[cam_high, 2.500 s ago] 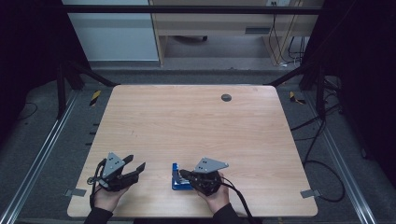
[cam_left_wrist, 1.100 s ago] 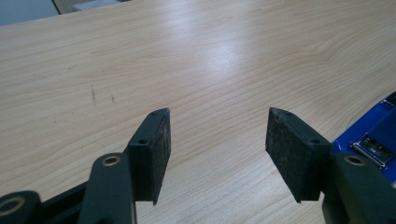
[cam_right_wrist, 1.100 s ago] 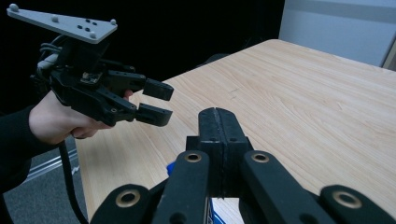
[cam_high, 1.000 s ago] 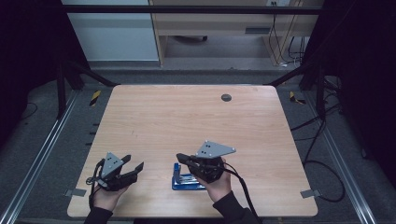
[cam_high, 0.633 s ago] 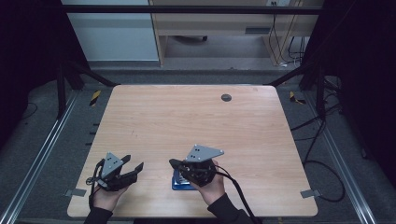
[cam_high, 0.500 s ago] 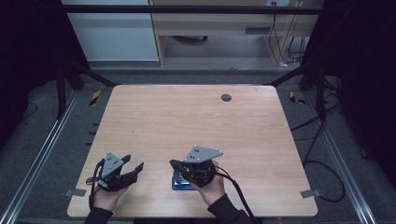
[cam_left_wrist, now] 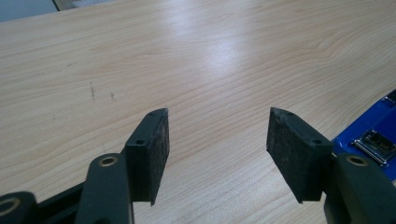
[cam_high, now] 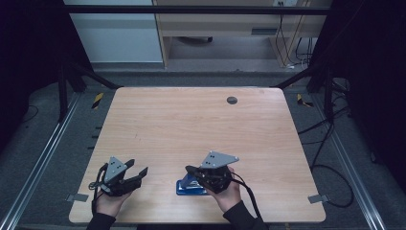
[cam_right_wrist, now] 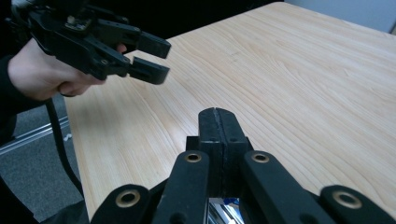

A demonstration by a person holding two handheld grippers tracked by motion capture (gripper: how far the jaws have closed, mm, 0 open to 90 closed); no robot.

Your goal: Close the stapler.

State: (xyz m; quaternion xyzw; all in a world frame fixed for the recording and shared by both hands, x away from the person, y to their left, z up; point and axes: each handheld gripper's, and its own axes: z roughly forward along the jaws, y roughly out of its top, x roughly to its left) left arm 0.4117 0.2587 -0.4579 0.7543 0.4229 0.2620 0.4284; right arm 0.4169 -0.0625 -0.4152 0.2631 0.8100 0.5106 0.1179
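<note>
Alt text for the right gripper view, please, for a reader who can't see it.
The right gripper points across a light wooden table with its two black jaws pressed shut on nothing. Beyond it at upper left, a hand holds the left gripper above the table, jaws apart and empty.

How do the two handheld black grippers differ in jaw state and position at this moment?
The left black two-jaw gripper has its jaws wide apart with bare wooden table between them; the right black two-jaw gripper has its pads pressed together. The left is over bare wood beside the blue circuit board; the right is directly above it. Both sit at the table's near edge.
</note>
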